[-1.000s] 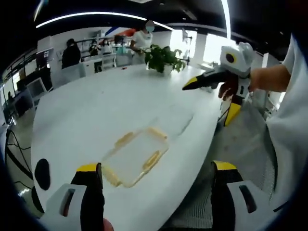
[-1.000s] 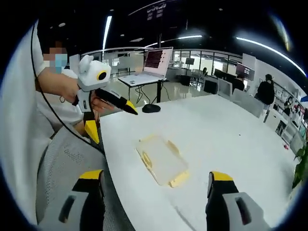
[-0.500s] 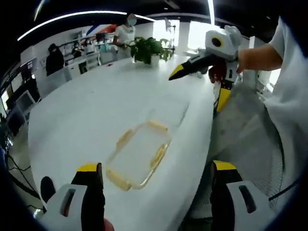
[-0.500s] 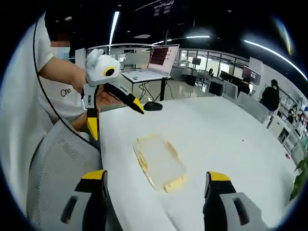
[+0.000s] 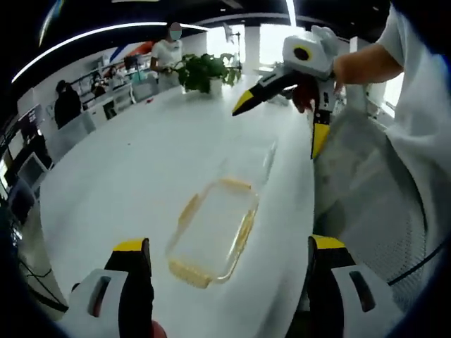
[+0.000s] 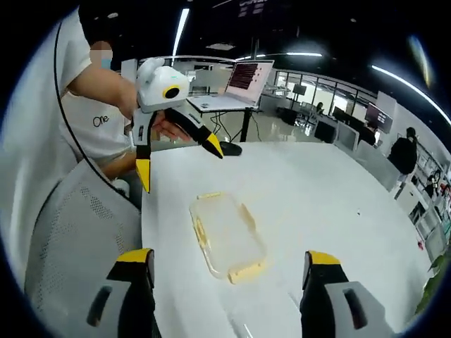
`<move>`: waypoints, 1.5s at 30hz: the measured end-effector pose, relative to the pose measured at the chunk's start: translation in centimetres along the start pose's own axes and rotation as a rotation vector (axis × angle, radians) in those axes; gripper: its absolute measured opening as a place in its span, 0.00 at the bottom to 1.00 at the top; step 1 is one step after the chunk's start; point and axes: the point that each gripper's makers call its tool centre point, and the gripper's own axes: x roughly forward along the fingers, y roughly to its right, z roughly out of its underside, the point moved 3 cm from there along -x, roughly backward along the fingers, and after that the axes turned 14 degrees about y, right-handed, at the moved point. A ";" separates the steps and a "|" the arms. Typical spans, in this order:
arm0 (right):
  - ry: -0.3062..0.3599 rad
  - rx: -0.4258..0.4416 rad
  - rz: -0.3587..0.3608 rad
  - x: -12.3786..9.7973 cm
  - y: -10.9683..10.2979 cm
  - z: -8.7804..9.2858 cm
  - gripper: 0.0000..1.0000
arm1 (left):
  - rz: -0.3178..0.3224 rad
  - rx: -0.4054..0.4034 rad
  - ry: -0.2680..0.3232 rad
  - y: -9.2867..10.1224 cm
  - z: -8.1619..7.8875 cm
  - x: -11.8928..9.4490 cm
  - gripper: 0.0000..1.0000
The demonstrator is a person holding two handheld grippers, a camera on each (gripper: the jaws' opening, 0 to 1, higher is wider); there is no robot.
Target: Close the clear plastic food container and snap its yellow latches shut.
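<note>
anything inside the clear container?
Nothing visible: through the clear container only the white table shows. Its yellow latches hide small patches at the rim.

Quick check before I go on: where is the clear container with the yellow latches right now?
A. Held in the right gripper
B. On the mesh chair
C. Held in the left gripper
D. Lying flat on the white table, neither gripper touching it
D: the clear container lies flat on the white table, ahead of the open left gripper, and the open right gripper is also clear of it.
</note>
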 end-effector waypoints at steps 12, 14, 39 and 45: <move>-0.039 -0.044 -0.042 1.5 0.5 0.9 0.82 | 0.032 0.034 -0.035 -1.6 0.9 0.6 0.88; -0.041 -0.053 -0.047 1.8 0.5 0.9 0.82 | 0.038 0.042 -0.042 -1.7 1.2 0.6 0.87; -0.144 -0.091 -0.131 3.7 2.9 3.8 0.76 | 0.132 0.149 -0.187 -3.5 4.8 1.5 0.79; -0.169 -0.099 -0.165 4.2 2.8 4.5 0.73 | 0.140 0.164 -0.225 -4.4 5.8 1.6 0.79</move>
